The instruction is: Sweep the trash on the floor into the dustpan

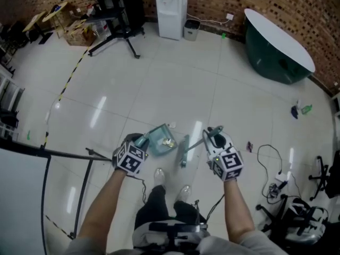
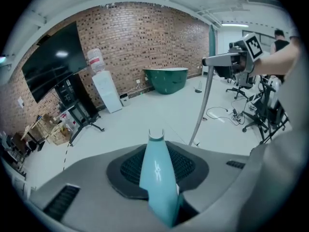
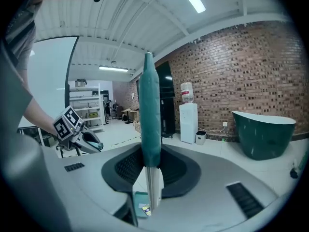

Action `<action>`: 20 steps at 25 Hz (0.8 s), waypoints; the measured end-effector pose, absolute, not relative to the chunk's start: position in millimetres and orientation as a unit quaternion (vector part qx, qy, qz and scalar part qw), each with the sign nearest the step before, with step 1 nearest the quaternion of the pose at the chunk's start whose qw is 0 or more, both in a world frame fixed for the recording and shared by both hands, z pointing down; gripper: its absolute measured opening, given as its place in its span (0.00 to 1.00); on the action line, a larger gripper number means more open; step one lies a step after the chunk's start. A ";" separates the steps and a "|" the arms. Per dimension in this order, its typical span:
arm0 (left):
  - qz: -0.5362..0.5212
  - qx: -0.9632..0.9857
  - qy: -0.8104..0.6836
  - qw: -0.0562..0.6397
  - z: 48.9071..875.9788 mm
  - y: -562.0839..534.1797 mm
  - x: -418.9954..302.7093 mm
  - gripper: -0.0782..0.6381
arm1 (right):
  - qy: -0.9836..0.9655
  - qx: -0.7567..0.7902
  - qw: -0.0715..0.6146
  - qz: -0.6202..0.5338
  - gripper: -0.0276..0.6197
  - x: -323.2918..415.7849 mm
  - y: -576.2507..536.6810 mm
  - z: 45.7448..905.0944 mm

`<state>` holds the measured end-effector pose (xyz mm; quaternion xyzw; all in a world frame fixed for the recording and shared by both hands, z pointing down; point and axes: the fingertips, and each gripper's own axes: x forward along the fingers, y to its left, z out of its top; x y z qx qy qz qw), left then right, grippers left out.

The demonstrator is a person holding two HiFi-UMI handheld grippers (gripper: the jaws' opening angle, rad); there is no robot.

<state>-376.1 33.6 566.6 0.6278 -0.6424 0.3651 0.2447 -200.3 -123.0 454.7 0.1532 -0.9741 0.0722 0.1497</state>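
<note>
In the head view a teal dustpan (image 1: pixel 161 140) hangs low over the white floor with scraps of trash (image 1: pixel 168 142) in it. My left gripper (image 1: pixel 139 141) is shut on its light-blue handle (image 2: pixel 156 173), which runs up between the jaws in the left gripper view. To the right, the broom head (image 1: pixel 183 153) hangs beside the dustpan, its pole slanting up to my right gripper (image 1: pixel 212 135). In the right gripper view, that gripper (image 3: pixel 150 170) is shut on the broom's dark teal grip (image 3: pixel 150 115), which stands upright. The dustpan (image 3: pixel 138 203) shows below through the gap.
A white water dispenser (image 1: pixel 171 8) and small bin (image 1: pixel 191 30) stand at the far brick wall, with a green bathtub (image 1: pixel 276 49) to the right. There is a black stand (image 1: pixel 114 28) and boxes (image 1: pixel 79 32) at far left, and cables (image 1: pixel 271 163) and office chairs (image 1: pixel 295 217) at right.
</note>
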 end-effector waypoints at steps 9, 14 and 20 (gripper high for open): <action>0.350 0.632 -0.638 0.266 594.9 8.1 -459.6 0.26 | -0.962 0.184 0.196 0.043 0.16 -294.5 -167.8 494.0; 0.354 0.630 -0.631 0.281 610.2 -15.3 -478.8 0.26 | -0.961 0.179 0.206 0.046 0.16 -327.6 -201.7 530.6; 0.361 0.633 -0.619 0.292 615.6 -38.3 -485.1 0.26 | -0.963 0.141 0.223 0.057 0.16 -365.8 -219.8 580.2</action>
